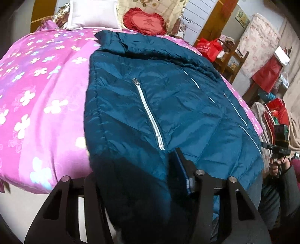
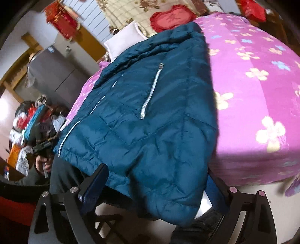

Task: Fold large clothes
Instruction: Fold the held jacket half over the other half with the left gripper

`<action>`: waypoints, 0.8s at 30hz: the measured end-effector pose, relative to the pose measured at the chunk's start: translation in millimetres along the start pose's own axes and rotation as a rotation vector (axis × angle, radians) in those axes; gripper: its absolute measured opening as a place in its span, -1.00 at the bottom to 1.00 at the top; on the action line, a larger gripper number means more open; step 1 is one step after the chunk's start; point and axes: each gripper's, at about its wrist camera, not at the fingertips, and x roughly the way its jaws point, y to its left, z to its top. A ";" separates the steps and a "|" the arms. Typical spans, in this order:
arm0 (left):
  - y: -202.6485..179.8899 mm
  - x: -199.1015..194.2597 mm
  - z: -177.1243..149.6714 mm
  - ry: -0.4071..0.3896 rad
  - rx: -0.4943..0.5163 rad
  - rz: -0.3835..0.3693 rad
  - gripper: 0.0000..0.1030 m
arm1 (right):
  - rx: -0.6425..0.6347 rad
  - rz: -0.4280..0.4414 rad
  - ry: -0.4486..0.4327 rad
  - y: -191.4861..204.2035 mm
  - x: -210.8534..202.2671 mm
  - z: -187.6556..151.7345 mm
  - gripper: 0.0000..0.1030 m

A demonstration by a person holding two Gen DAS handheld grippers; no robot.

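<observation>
Lying face up across the pink flowered bedspread (image 1: 43, 78), the big teal puffer jacket (image 1: 168, 105) has its collar at the far end, up toward the white pillow (image 1: 93, 14) and the red heart-shaped cushion (image 1: 145, 21), and its hem hanging over the near edge of the bed right at both claws. Left gripper (image 1: 135, 180) has its jaws spread wide, and the jacket's hem corner droops down between them; only the right-hand finger with its blue pad (image 1: 182, 169) is clearly visible, pressed along the fabric, while the other finger is buried under the cloth, so whether it's actually pinching anything can't be told from this view. A silver pocket zipper (image 1: 149, 114) runs diagonally just ahead of that claw, and the front zipper line sits further off to its right. Right gripper (image 2: 155, 180) looks much the same: jaws spread, a bulky fold of the hem sagging between them, the blue-padded finger (image 2: 95, 180) on its left touching the jacket edge, the other finger half hidden behind the fabric, so its grip can't be called either. From the right wrist view, the other pocket zipper (image 2: 151, 92) is straight ahead, the bedspread stretches out to the right, and the left-hand claw shows at the far left edge beside the bed. Cluttered red bags (image 1: 210, 47) sit well off beyond the bed.
</observation>
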 end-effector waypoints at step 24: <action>-0.3 9.5 -1.7 -0.027 0.024 0.040 0.11 | 0.040 0.023 -0.112 -3.6 10.7 36.9 0.35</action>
